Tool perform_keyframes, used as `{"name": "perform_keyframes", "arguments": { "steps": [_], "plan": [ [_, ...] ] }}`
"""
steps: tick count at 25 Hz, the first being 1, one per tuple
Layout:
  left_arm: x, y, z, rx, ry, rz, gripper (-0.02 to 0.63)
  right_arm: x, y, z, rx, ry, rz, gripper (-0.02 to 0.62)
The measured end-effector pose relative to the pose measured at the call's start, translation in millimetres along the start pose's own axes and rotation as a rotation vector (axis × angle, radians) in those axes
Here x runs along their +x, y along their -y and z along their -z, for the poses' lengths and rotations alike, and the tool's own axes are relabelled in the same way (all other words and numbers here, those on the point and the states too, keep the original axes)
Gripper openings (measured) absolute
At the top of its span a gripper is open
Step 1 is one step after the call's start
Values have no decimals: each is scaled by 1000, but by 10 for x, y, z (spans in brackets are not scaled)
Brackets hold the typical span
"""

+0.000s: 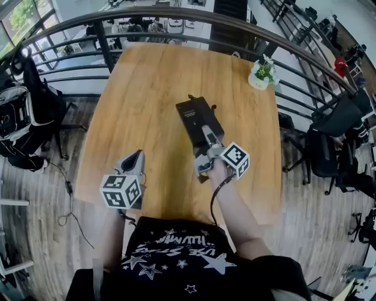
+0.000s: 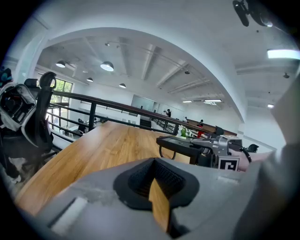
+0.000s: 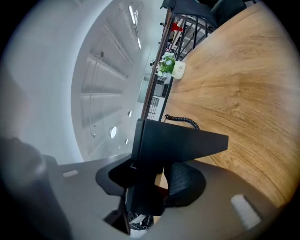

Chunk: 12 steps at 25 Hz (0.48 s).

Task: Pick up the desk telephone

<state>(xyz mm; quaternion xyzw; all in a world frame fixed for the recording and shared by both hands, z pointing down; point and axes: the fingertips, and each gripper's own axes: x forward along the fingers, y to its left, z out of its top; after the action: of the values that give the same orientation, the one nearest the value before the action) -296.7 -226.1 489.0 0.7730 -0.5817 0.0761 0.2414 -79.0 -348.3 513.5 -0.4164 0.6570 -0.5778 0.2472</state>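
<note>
Clamping telephone [image 1: 197, 114] edge over table [image 1: 141, 100] (tongs [image 1: 207, 136])

The wooden table [image 1: 141, 100] is being kept open across its left half and near edge, where wide passage is being offered. Its middle right is being blocked by the desk telephone [image 1: 197, 114], which is being held above the tabletop by the right gripper [image 1: 207, 138]. The far right corner is being taken up by a potted plant [image 1: 261, 73]. The far side is being fenced by a curved railing [image 1: 176, 16], with office chairs [image 1: 338, 126] being crowded in on the right.
</note>
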Motion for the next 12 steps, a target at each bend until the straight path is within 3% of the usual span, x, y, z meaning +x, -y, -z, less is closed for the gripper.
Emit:
{"name": "perform_keyframes", "arguments": {
  "steps": [12],
  "plan": [
    [-381,555,283,-35,45,-107,2,-564,9,5,-6,-166,-70,187]
  ]
}}
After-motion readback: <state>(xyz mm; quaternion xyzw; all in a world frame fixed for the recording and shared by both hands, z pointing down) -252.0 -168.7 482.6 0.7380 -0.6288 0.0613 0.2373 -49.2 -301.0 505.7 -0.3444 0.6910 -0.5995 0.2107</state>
